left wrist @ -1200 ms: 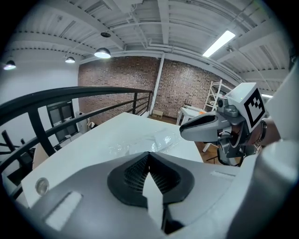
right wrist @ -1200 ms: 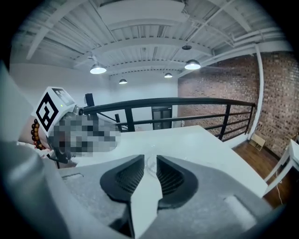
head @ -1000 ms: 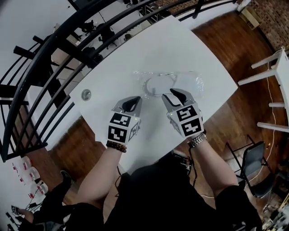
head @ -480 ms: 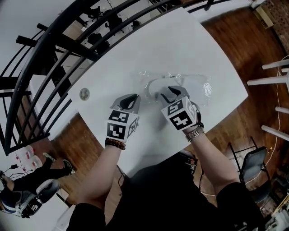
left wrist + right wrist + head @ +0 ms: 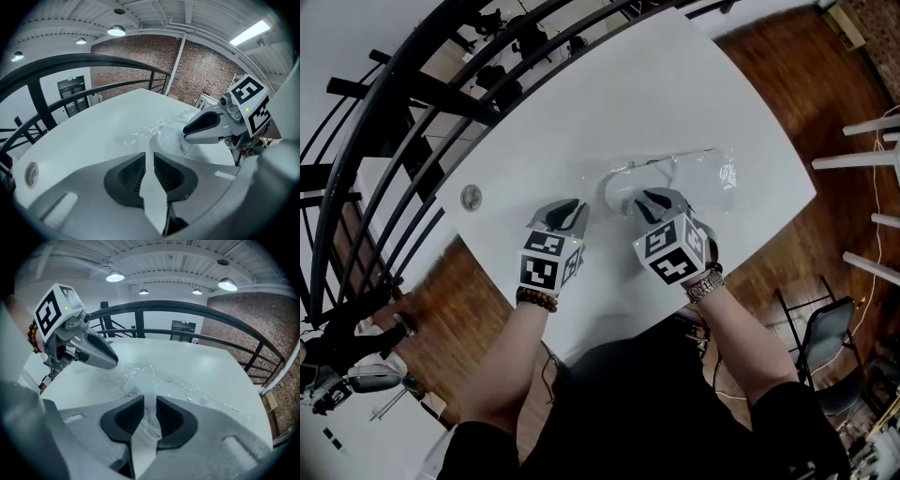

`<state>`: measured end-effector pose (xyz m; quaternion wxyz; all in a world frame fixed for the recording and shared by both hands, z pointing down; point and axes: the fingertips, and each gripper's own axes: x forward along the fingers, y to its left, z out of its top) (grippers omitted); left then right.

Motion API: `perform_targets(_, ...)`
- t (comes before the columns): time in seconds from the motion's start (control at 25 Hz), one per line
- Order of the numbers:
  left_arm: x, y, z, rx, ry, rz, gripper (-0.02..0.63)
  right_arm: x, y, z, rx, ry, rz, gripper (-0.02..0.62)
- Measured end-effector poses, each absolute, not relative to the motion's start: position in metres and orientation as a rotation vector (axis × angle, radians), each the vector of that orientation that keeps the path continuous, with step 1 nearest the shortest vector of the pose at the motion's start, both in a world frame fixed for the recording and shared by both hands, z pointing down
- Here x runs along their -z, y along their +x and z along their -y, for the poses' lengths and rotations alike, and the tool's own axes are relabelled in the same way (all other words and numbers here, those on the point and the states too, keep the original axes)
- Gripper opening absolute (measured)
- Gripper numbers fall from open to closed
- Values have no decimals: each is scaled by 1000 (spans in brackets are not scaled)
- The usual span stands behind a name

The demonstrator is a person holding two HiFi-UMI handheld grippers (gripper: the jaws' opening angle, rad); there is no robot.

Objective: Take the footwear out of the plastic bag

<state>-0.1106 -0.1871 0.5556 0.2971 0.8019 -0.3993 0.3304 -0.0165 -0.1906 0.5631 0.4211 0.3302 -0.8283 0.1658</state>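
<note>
A clear plastic bag (image 5: 698,172) lies flat on the white table (image 5: 609,103), with white footwear (image 5: 622,187) showing dimly inside its left end. My right gripper (image 5: 651,200) points down at the bag's near-left edge. Its jaws have just been closing, and a narrow gap remains with the bag's film (image 5: 150,376) in it. My left gripper (image 5: 568,212) hangs just left of the bag over bare table. Its jaws have just been opening, to a thin slit with nothing between them. In the left gripper view, the bag (image 5: 154,127) lies ahead, beside the right gripper (image 5: 202,126).
A round metal grommet (image 5: 470,196) sits in the table near its left corner. A black railing (image 5: 389,112) runs behind the far-left side. White furniture (image 5: 867,150) and a black chair (image 5: 823,330) stand on the wooden floor to the right.
Both grippers have sunk toward the table. The right one has moved onto the bag's near-left edge and its jaws look narrower. The left one shows a thin slit where it was shut.
</note>
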Motion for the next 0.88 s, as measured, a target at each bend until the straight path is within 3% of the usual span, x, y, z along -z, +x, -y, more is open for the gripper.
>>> perform_targets(0.56,-564,-102,191,-873,2112,924,72,-546,-7,185,-355,855,2106,0)
perform_targets(0.6,-565,-103,191,-877,2108,930,71,-548,-10,185,-358,837,2108,8)
perform_targets(0.68,-565,-105,193,-879,2106,943,71,-553,-20,184,-370,782,2104,109)
perform_targets(0.72,-564,-106,194,-881,2106,947,71,-557,-25,184,-372,756,2097,130)
perform_targets(0.88,-565,-105,196,-899,2107,952,71,-567,-31,184,-346,719,2058,113)
